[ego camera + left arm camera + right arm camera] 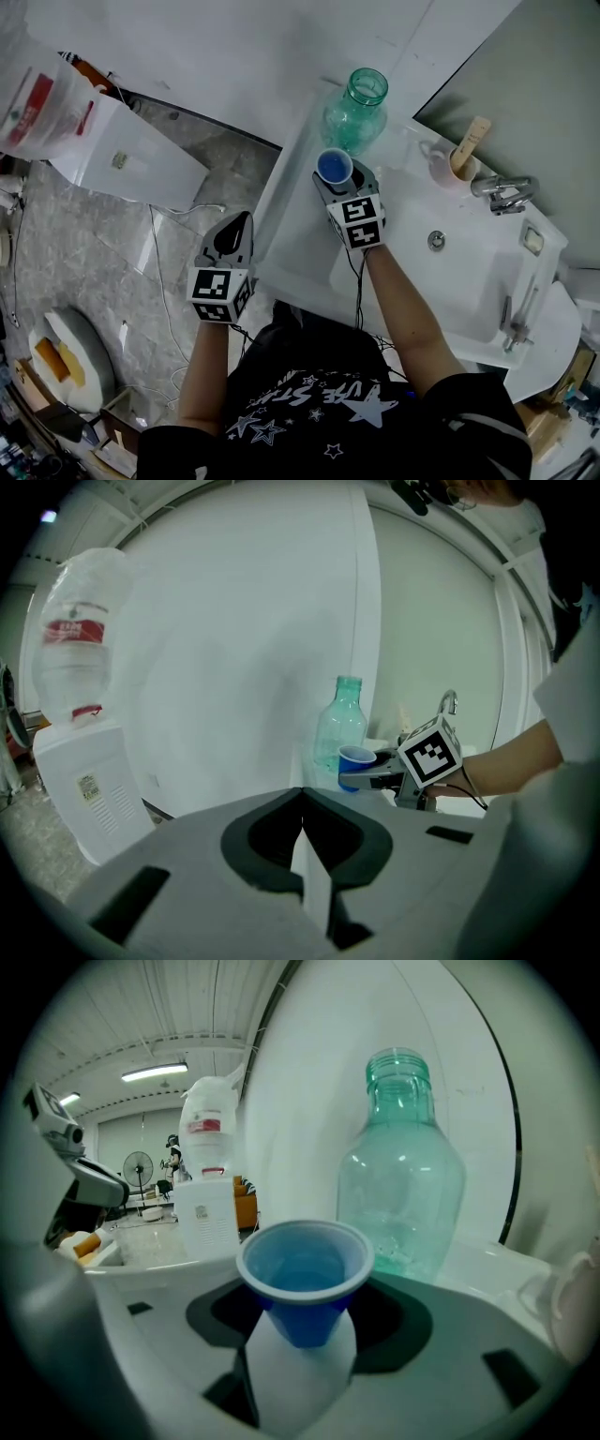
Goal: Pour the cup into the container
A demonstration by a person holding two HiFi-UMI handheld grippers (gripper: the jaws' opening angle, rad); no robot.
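I'm holding the blue cup (305,1283) just beside the green bottle (401,1185).
My right gripper (300,1358) is clamping it, jaws partway apart; my left gripper (302,832) is hanging empty, jaws together.

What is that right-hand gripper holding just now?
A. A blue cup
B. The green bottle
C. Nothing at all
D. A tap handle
A: in the right gripper view the blue cup sits upright between the jaws of the right gripper, while the green bottle stands free just beyond it.
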